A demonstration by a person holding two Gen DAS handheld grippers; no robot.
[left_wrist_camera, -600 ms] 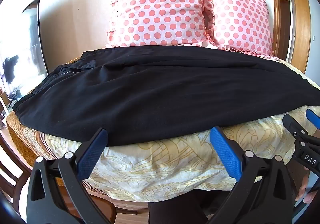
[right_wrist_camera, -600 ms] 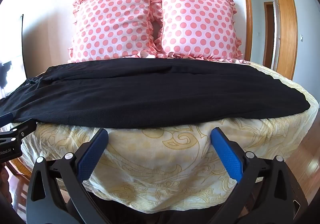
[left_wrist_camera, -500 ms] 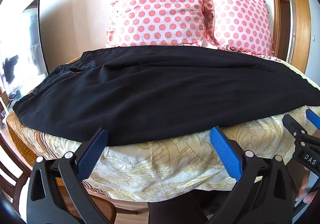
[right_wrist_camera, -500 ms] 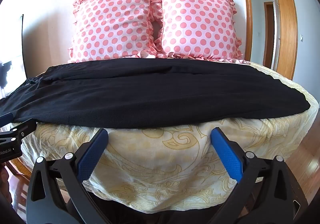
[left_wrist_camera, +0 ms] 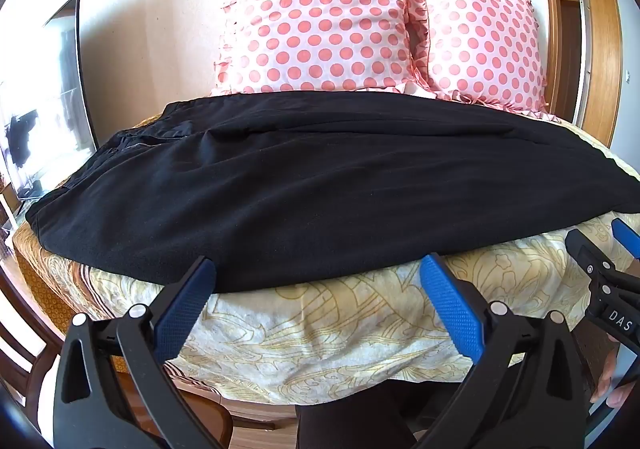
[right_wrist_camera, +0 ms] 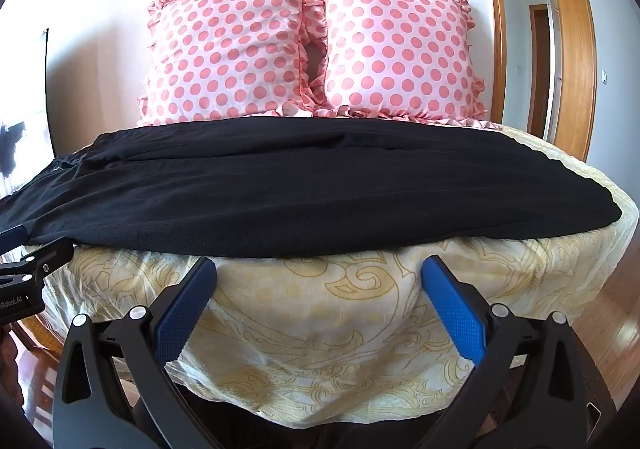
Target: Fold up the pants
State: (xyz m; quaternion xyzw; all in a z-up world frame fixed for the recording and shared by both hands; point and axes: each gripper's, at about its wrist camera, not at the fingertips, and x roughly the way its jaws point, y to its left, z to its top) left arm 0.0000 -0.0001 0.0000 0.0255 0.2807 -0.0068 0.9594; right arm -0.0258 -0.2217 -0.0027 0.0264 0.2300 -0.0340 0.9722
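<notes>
Black pants [left_wrist_camera: 320,185] lie spread flat across the bed, waistband at the left, leg ends at the right; they also show in the right wrist view [right_wrist_camera: 312,193]. My left gripper [left_wrist_camera: 318,269] is open and empty, held just short of the pants' near edge. My right gripper [right_wrist_camera: 319,269] is open and empty, in front of the bed's near edge below the pants. The right gripper shows at the right edge of the left wrist view [left_wrist_camera: 600,249]. The left gripper shows at the left edge of the right wrist view [right_wrist_camera: 28,261].
The bed has a cream and gold patterned cover [left_wrist_camera: 340,329] hanging over its near side. Two pink polka-dot pillows [right_wrist_camera: 228,49] [right_wrist_camera: 400,53] lean on the wall behind. A wooden door frame [right_wrist_camera: 572,49] stands at the right. A window [left_wrist_camera: 36,109] is at the left.
</notes>
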